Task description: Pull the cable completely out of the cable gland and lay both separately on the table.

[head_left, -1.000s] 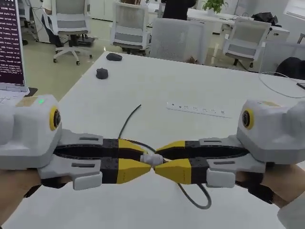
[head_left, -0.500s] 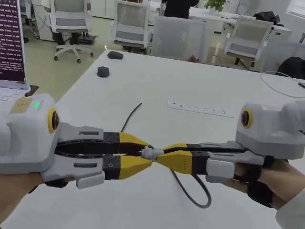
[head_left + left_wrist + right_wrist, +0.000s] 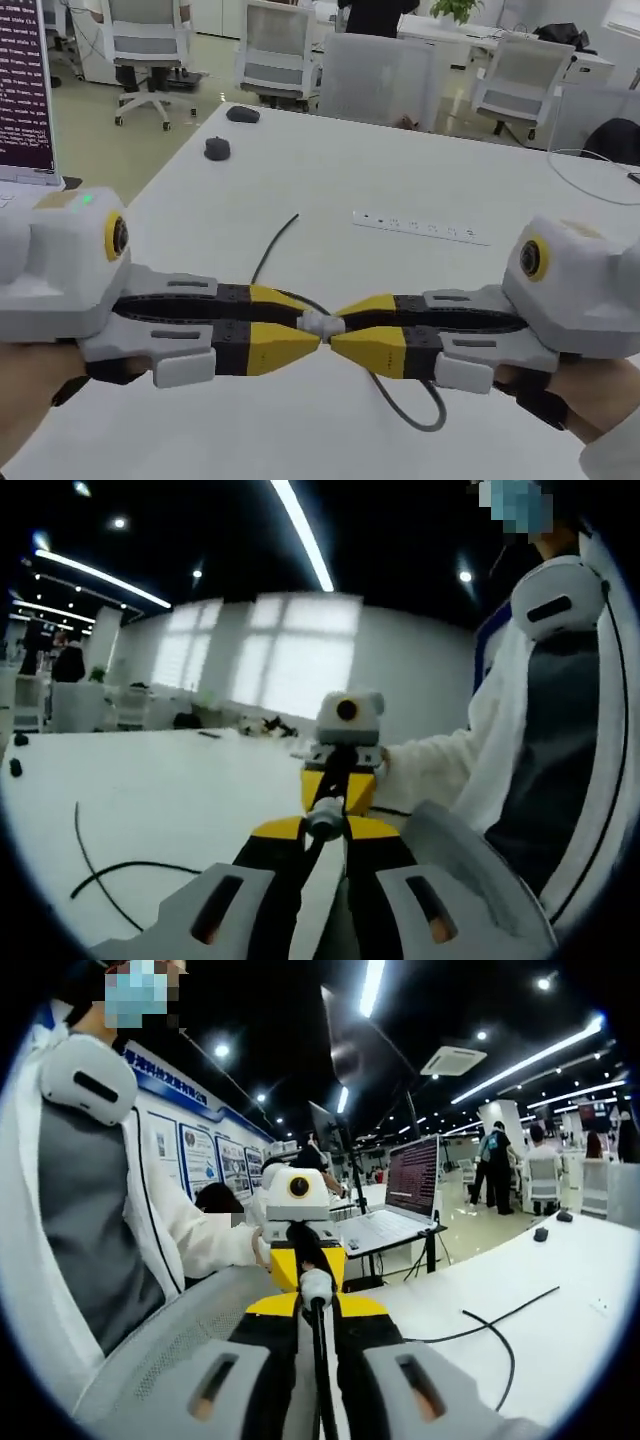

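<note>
A small pale cable gland (image 3: 318, 324) sits threaded on the dark cable (image 3: 271, 248), which trails across the white counter (image 3: 400, 180) and loops nearer.

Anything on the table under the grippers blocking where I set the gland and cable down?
Nothing visible does. The table below the cable gland is bare apart from slack of the cable; the power strip and two mice lie farther back.
</note>
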`<state>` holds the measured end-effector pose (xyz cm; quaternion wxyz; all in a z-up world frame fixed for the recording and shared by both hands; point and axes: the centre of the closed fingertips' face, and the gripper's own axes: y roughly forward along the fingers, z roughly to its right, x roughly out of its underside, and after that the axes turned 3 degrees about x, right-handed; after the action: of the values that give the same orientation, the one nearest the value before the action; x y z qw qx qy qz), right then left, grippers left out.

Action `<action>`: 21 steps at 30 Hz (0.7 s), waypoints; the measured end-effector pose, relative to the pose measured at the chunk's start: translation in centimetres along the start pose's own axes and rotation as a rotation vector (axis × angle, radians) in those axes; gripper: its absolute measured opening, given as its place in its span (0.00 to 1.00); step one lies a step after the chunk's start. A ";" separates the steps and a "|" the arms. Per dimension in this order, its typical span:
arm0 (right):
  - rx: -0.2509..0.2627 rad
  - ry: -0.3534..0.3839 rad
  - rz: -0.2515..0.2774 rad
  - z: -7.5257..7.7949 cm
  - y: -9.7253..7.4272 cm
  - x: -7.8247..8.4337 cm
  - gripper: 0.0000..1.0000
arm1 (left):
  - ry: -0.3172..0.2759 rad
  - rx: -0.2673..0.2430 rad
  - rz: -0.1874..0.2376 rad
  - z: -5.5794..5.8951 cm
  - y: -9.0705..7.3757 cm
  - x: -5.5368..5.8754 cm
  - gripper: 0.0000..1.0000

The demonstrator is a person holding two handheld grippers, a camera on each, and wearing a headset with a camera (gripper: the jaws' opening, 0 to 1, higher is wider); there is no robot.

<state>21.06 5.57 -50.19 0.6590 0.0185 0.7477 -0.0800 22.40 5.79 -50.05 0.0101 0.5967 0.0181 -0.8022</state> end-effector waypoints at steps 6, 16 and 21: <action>0.007 -0.071 0.002 -0.1 0.0 0.1 0.11 | -0.045 0.005 0.001 0.0 0.1 0.1 0.15; 0.041 -0.033 -0.031 0.5 -1.8 0.4 0.08 | 0.014 -0.020 0.011 0.1 0.8 -0.2 0.16; 0.047 -0.078 -0.015 0.2 -2.8 -0.2 0.03 | 0.073 -0.026 -0.003 0.6 1.9 -0.9 0.16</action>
<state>20.96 2.80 -49.71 0.6864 0.0250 0.7195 -0.1031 22.11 3.89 -49.08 0.0160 0.6254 0.0297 -0.7796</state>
